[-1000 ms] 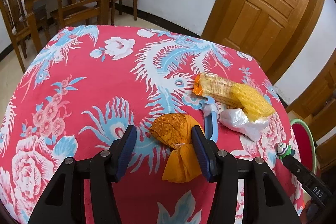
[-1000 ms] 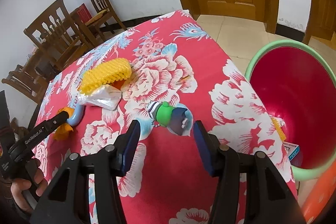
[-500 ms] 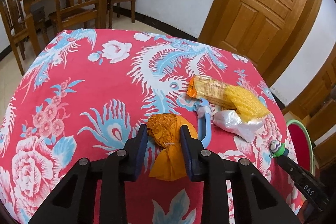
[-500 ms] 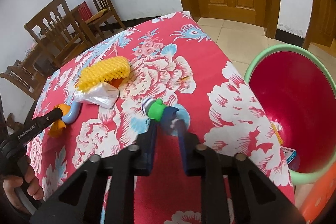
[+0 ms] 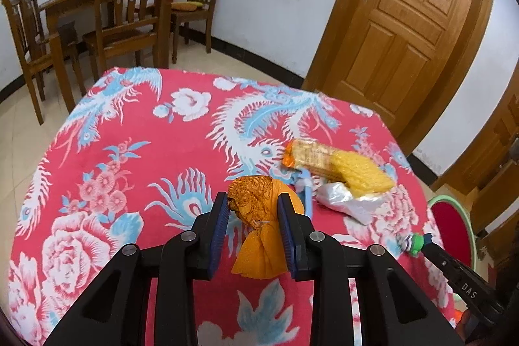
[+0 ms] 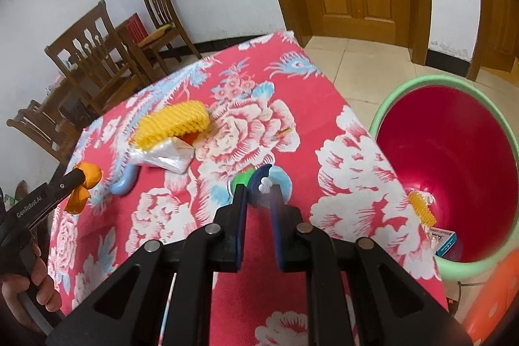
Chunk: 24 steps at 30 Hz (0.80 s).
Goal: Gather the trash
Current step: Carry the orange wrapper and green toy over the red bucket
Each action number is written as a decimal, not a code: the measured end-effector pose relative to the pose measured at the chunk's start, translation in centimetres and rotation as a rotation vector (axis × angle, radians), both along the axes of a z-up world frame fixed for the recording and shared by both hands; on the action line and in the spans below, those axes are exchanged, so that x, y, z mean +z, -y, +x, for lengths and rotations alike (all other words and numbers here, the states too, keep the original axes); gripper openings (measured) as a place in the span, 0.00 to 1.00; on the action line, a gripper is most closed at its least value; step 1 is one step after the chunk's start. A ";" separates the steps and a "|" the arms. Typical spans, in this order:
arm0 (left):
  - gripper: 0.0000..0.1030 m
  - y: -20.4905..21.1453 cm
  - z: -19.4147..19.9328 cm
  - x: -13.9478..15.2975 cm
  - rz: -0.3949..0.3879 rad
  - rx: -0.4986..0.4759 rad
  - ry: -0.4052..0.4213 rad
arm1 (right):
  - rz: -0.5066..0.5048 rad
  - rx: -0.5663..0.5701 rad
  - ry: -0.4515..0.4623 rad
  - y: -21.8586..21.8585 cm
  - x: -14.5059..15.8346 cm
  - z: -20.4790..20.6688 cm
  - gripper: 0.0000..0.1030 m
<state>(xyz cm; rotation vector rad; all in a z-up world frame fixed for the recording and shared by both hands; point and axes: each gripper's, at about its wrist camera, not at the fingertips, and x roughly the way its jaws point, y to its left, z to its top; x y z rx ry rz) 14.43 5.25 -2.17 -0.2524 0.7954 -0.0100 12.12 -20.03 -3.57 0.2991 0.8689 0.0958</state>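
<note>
With the left gripper (image 5: 251,211) clamped on the orange wrapper (image 5: 259,216) and the right gripper (image 6: 258,195) gripping the green toy (image 6: 241,179), swing both toward the red bin (image 6: 454,151) at three o'clock, lifting clear of the tablecloth (image 6: 275,86).

The right hand-held gripper (image 6: 258,184) pinches a green-and-blue toy (image 6: 251,179) beside the red bin (image 6: 454,158).

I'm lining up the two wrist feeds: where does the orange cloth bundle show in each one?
Left wrist: orange cloth bundle sits low centre, clamped between the left gripper pads.
Right wrist: same bundle at the far left edge, at the other gripper's tip.
Shared landmark: the yellow foam net on the tablecloth.
</note>
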 end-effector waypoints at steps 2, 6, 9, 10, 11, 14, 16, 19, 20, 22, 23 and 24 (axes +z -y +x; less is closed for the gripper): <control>0.30 0.2 -0.5 0.6 0.001 -0.011 0.013 | 0.010 0.006 0.014 0.0 0.5 -0.5 0.15; 0.30 0.8 -1.5 1.8 0.002 -0.026 0.041 | 0.025 0.018 0.042 0.1 1.4 -1.5 0.09; 0.30 1.2 -2.2 2.8 0.003 -0.036 0.062 | 0.035 0.020 0.057 0.3 1.9 -2.2 0.09; 0.30 1.3 -2.4 3.1 0.002 -0.041 0.069 | 0.040 0.019 0.061 0.5 2.1 -2.4 0.09; 0.30 1.5 -2.6 3.4 0.002 -0.045 0.075 | 0.044 0.018 0.065 0.6 2.2 -2.6 0.09; 0.30 2.2 -3.2 4.3 0.000 -0.065 0.095 | 0.053 0.011 0.083 1.1 2.8 -3.3 0.09; 0.30 2.7 -3.6 4.6 0.001 -0.079 0.105 | 0.057 0.005 0.095 1.5 3.3 -3.8 0.09; 0.30 3.7 -3.9 5.1 -0.001 -0.105 0.113 | 0.062 -0.009 0.117 2.2 4.1 -4.6 0.09; 0.30 3.9 -3.9 5.2 -0.004 -0.112 0.115 | 0.063 -0.011 0.121 2.4 4.2 -4.7 0.09; 0.30 4.6 -4.0 5.4 -0.011 -0.127 0.118 | 0.066 -0.018 0.131 3.0 4.7 -5.1 0.09; 0.30 5.0 -4.1 5.5 -0.012 -0.136 0.120 | 0.067 -0.023 0.137 3.3 4.9 -5.4 0.09; 0.30 5.3 -4.1 5.7 -0.013 -0.141 0.122 | 0.068 -0.031 0.144 3.6 5.1 -5.6 0.09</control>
